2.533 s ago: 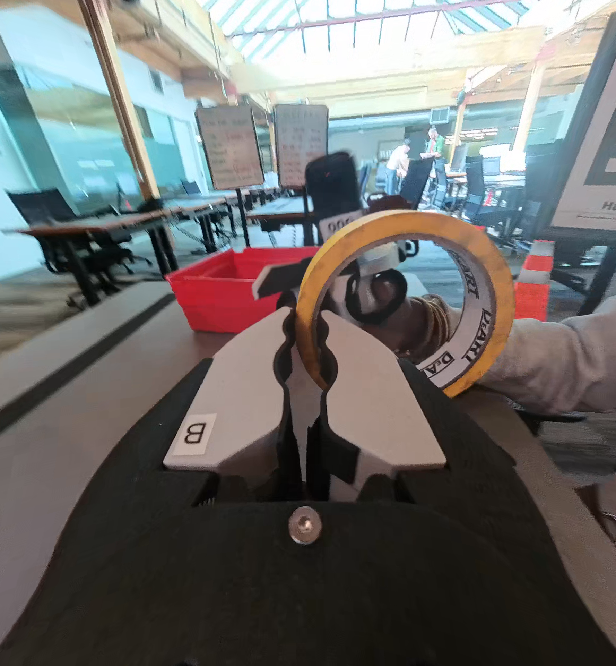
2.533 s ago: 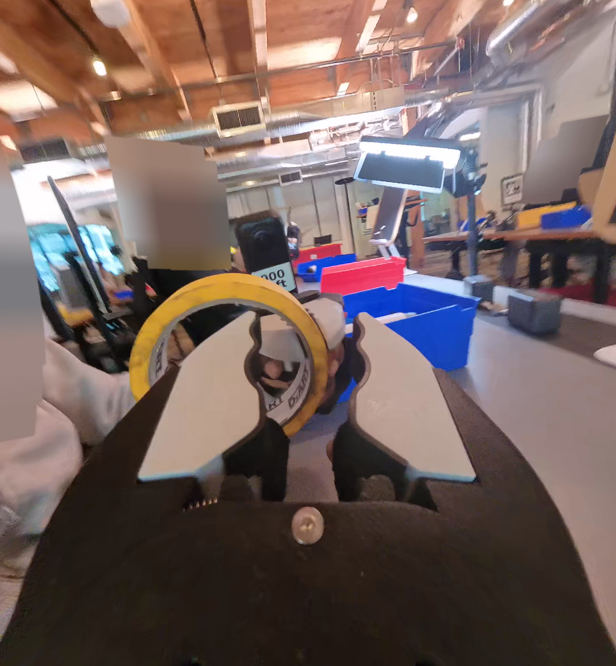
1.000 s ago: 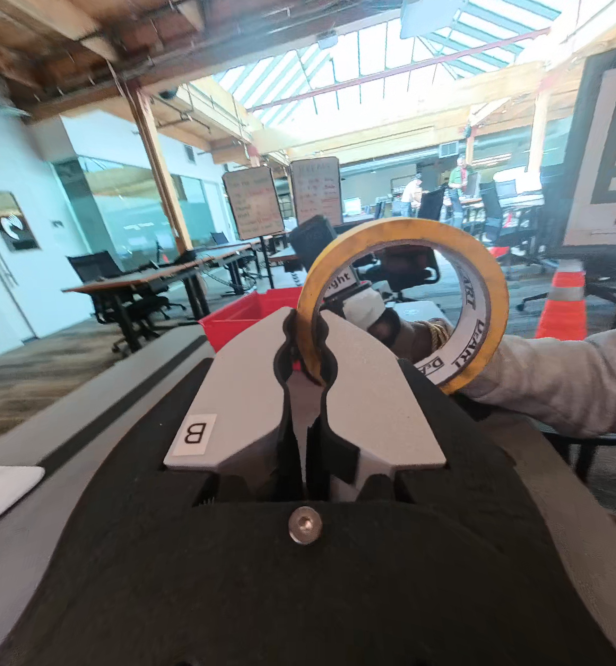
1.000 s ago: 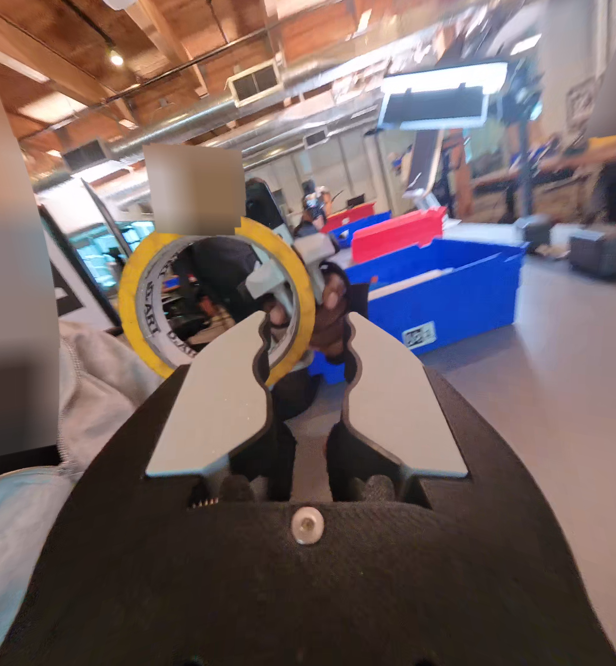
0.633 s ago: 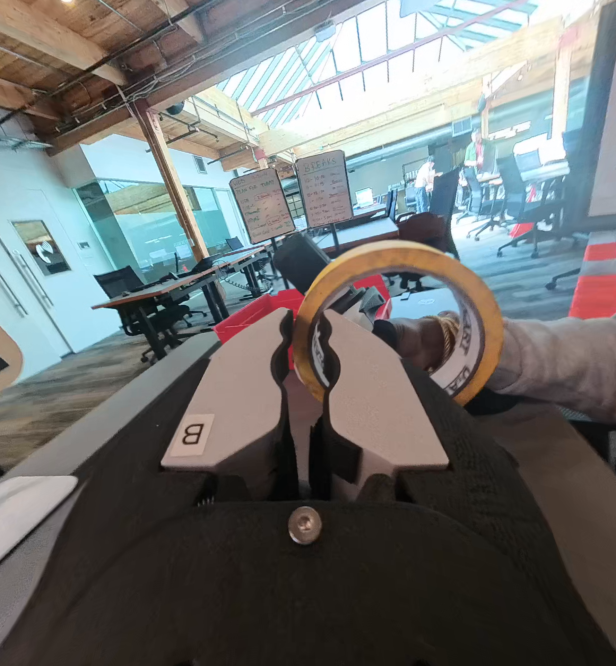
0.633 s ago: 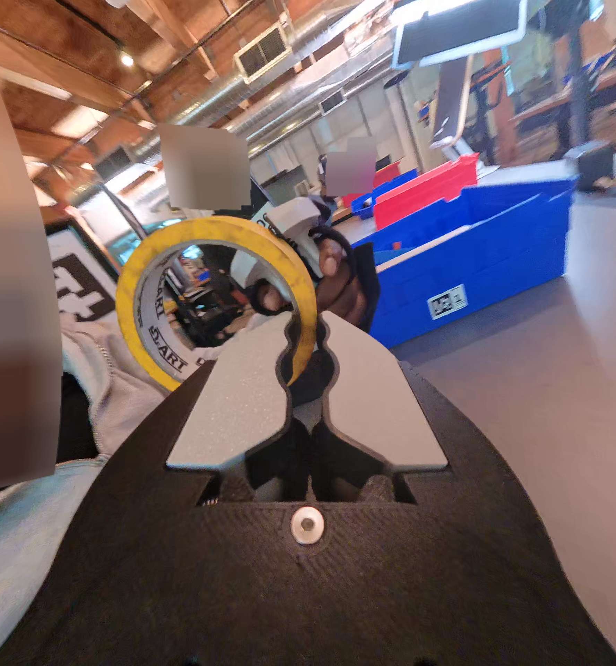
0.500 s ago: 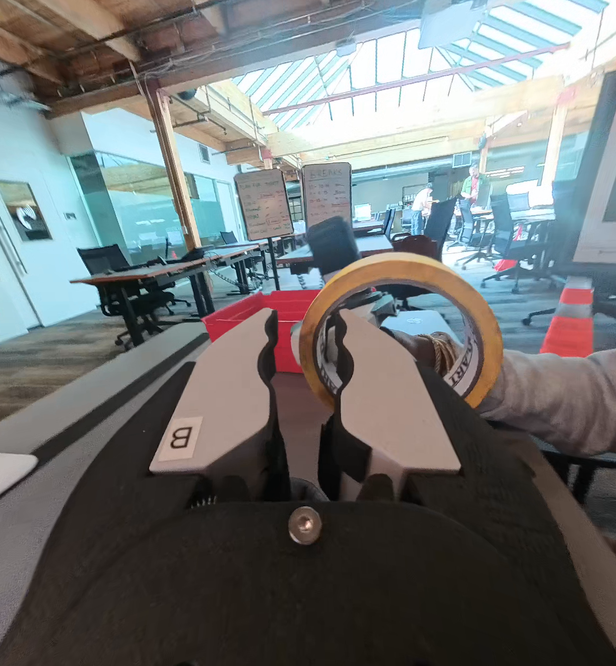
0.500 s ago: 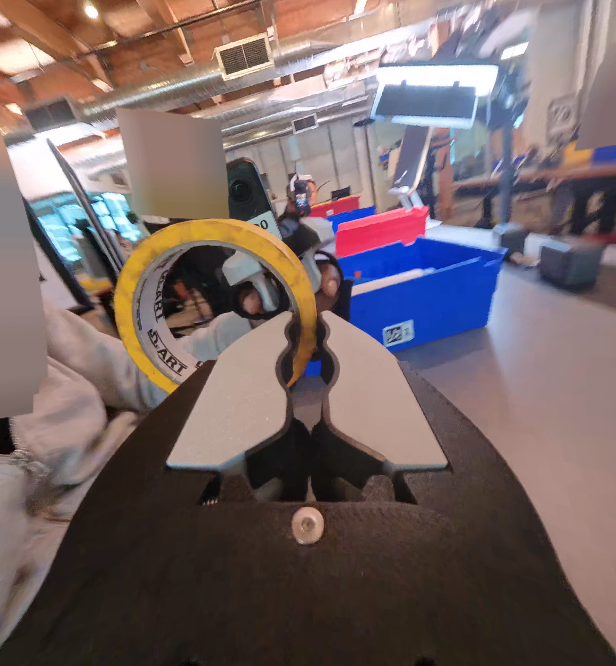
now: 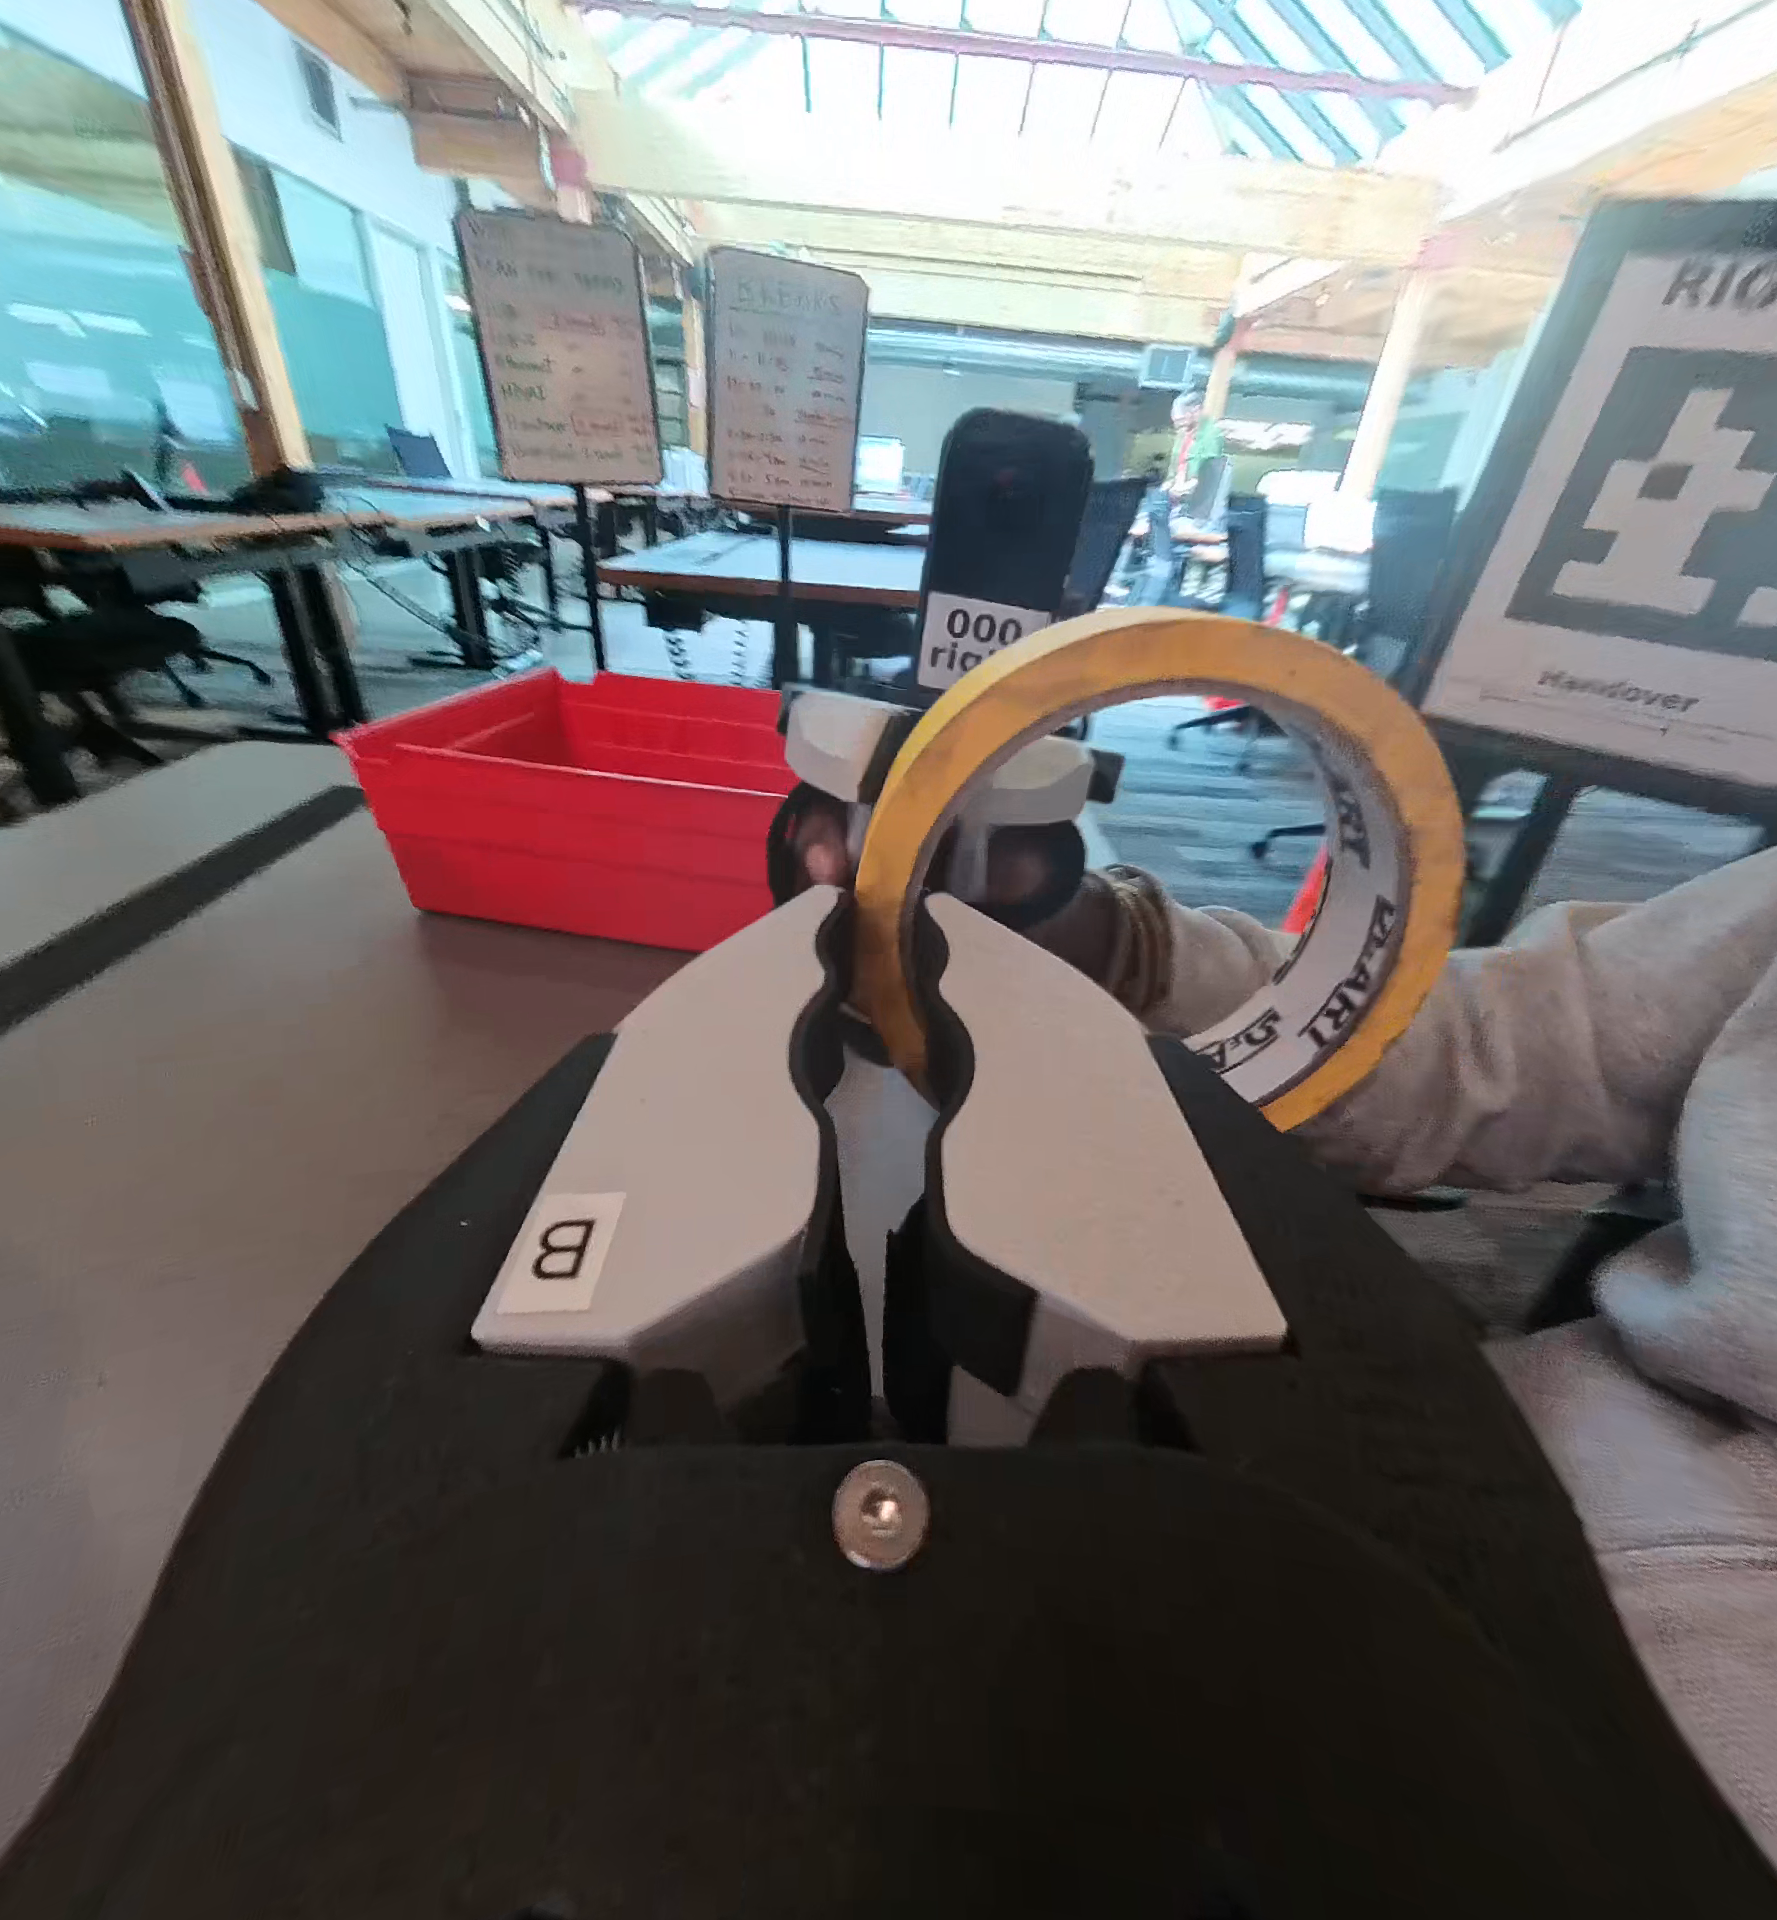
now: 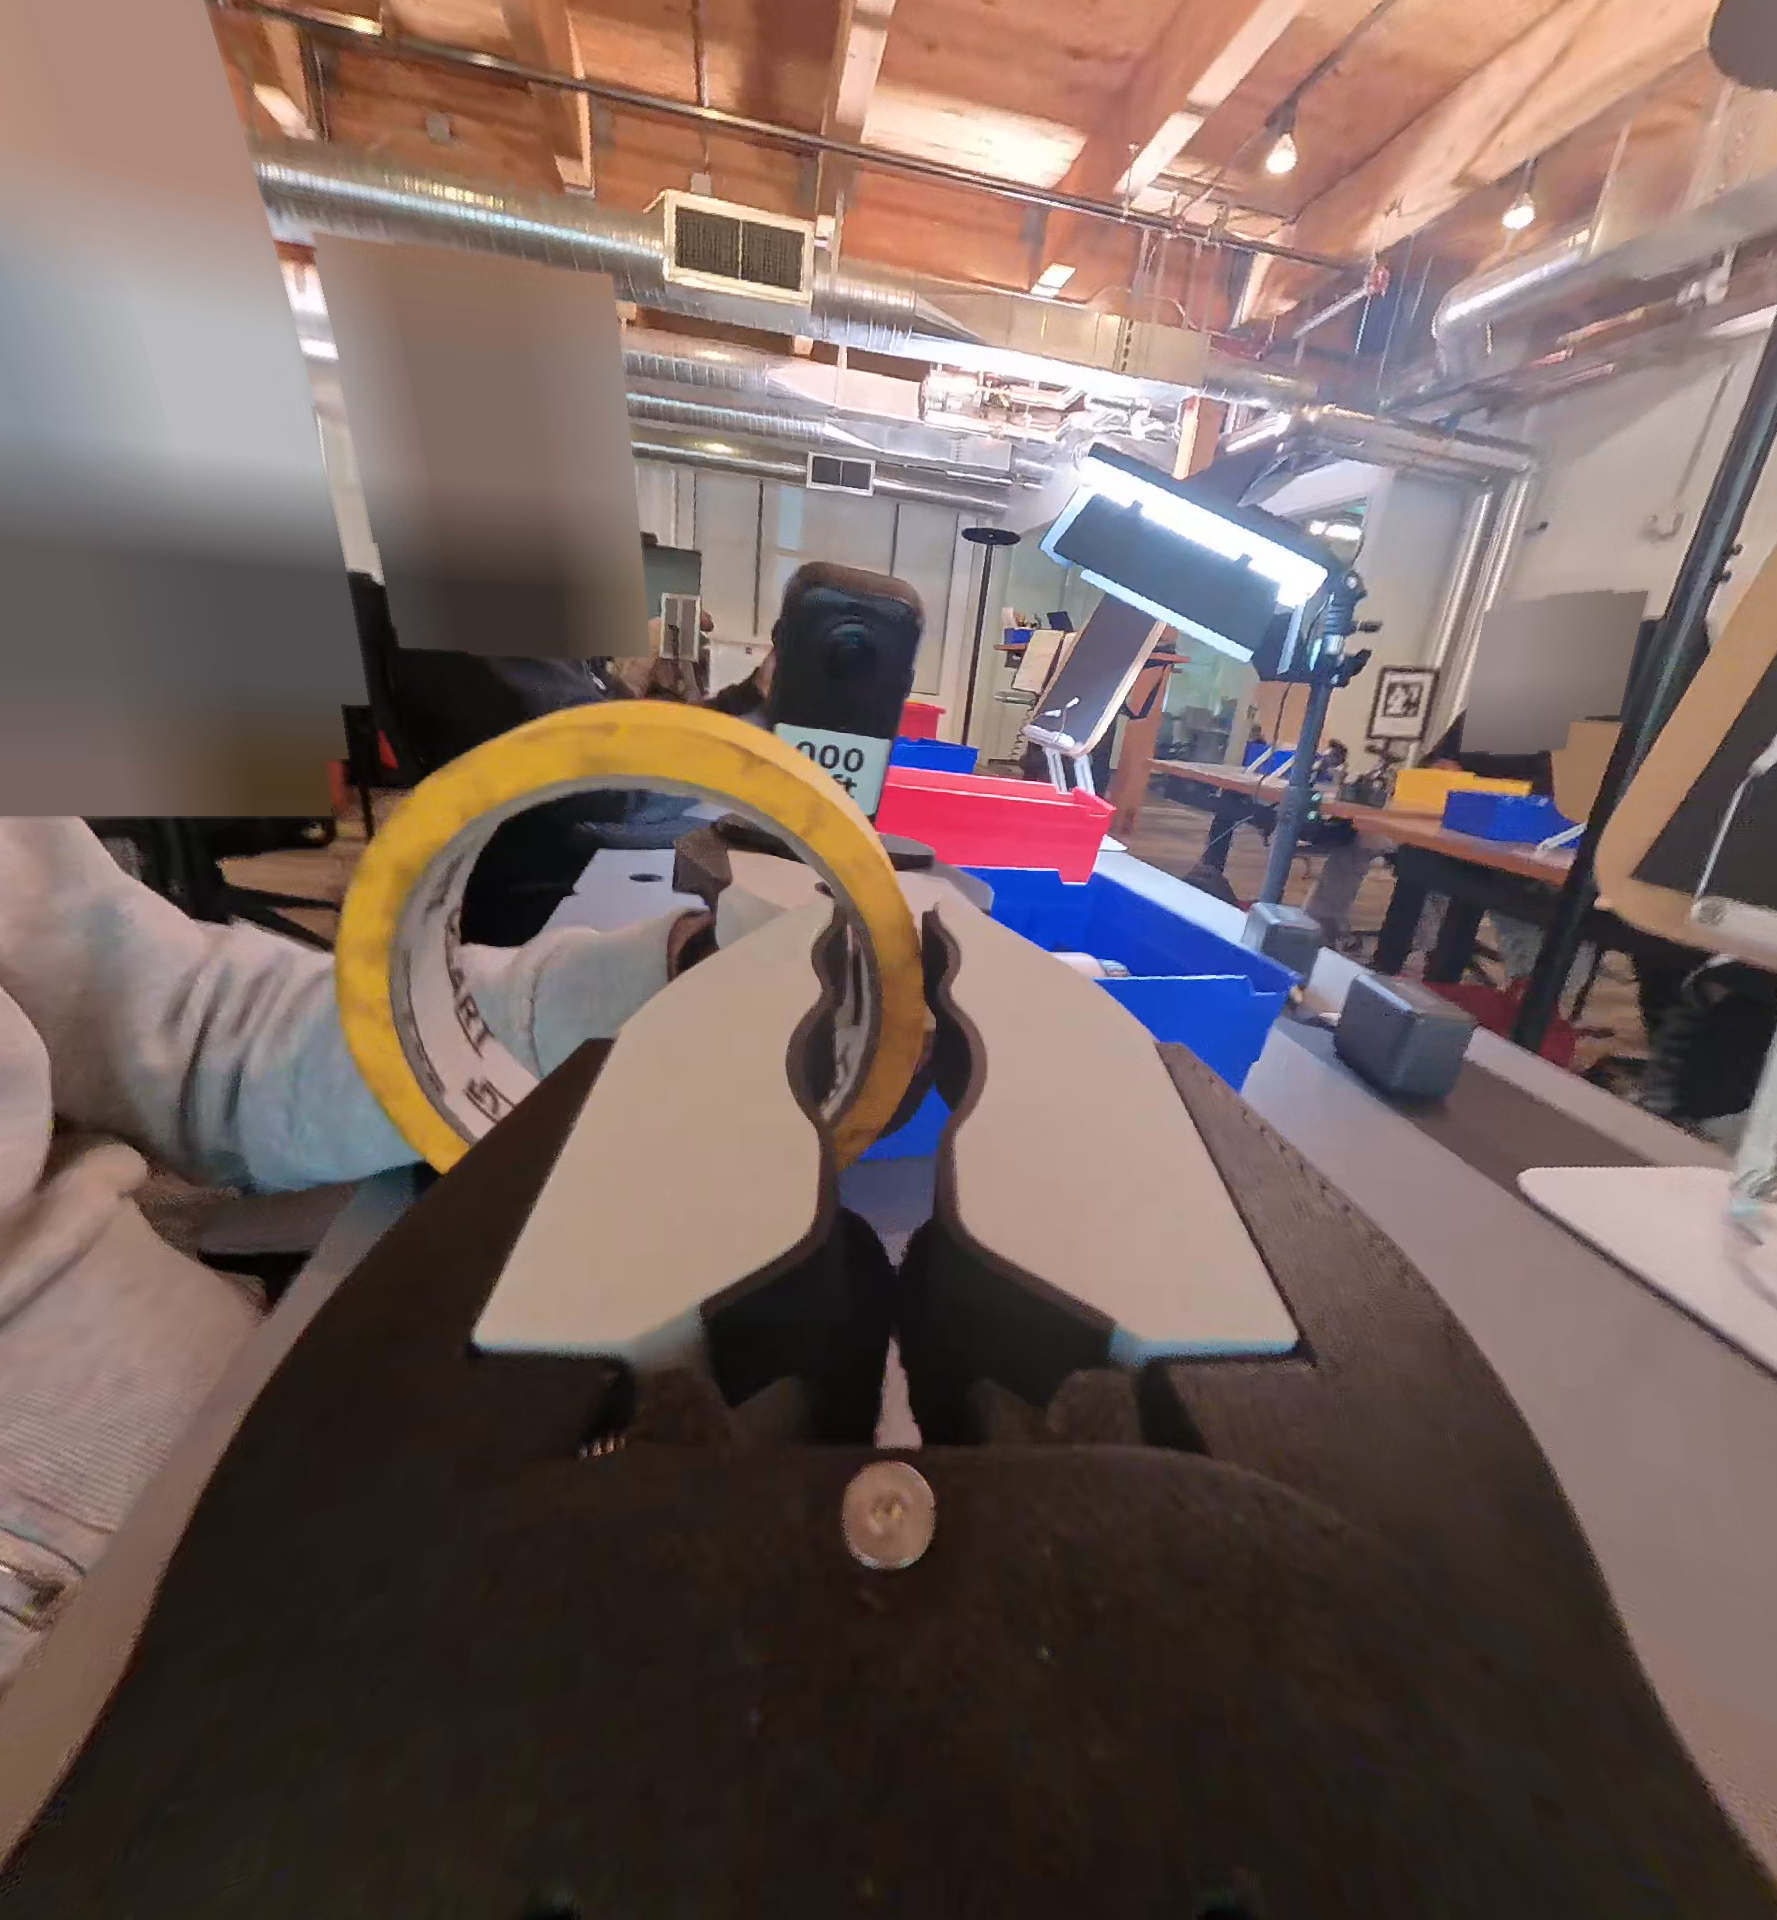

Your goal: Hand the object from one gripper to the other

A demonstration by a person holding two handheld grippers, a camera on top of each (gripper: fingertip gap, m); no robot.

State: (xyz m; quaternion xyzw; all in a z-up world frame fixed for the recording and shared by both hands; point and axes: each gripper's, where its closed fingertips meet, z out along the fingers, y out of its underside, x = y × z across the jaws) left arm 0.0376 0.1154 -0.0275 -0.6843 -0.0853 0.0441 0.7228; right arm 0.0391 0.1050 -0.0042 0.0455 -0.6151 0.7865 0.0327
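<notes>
A roll of yellow tape point(image 9: 1424, 831) stands upright in the air between both grippers. My left gripper point(image 9: 879, 914) is shut on its left rim. My right gripper point(image 10: 879, 914) is shut on the rim of the same tape point(image 10: 603, 743), at the right side in its own view. In the left wrist view the right gripper's fingers point(image 9: 1035, 779) show through and beside the ring, close behind my left fingertips. The left gripper's camera body point(image 10: 842, 665) shows just beyond the tape in the right wrist view.
A red bin point(image 9: 572, 821) sits on the grey table point(image 9: 188, 1039) ahead. A blue bin point(image 10: 1154, 977), a second red bin point(image 10: 988, 821), a small grey box point(image 10: 1403, 1029) and a white stand base point(image 10: 1694, 1247) lie to the right. Grey sleeves point(image 9: 1590, 1018) reach in. My left and right fingertips are right by each other.
The right gripper was open around the tape rim a second ago and has shut on it. The left jaws stood slightly apart half a second ago and now pinch the rim again.
</notes>
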